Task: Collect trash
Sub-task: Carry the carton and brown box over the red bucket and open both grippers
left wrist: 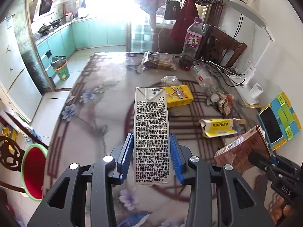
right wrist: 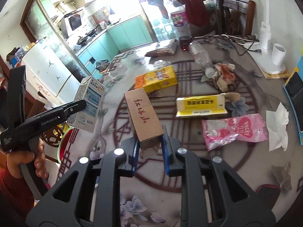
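Note:
My left gripper (left wrist: 151, 157) is shut on a white milk carton (left wrist: 150, 132) and holds it above the table; the carton also shows in the right wrist view (right wrist: 88, 106). My right gripper (right wrist: 149, 151) is shut on a brown cardboard box (right wrist: 144, 116) with red writing, also seen in the left wrist view (left wrist: 240, 149). On the table lie a yellow-orange box (right wrist: 157, 79), a torn yellow box (right wrist: 200, 105), a pink Pocky wrapper (right wrist: 234, 130), a white tissue (right wrist: 278, 126), crumpled wrappers (right wrist: 223, 75) and a crushed clear bottle (right wrist: 198, 54).
A red bin with a green rim (left wrist: 35, 172) stands left of the table. A purple-label bottle (left wrist: 191, 43), a bread bag (left wrist: 161, 61), cables (left wrist: 227, 70), a white lamp base (right wrist: 269, 56), a white cup (right wrist: 278, 54) and a phone on a blue stand (left wrist: 272, 124) sit at the back and right.

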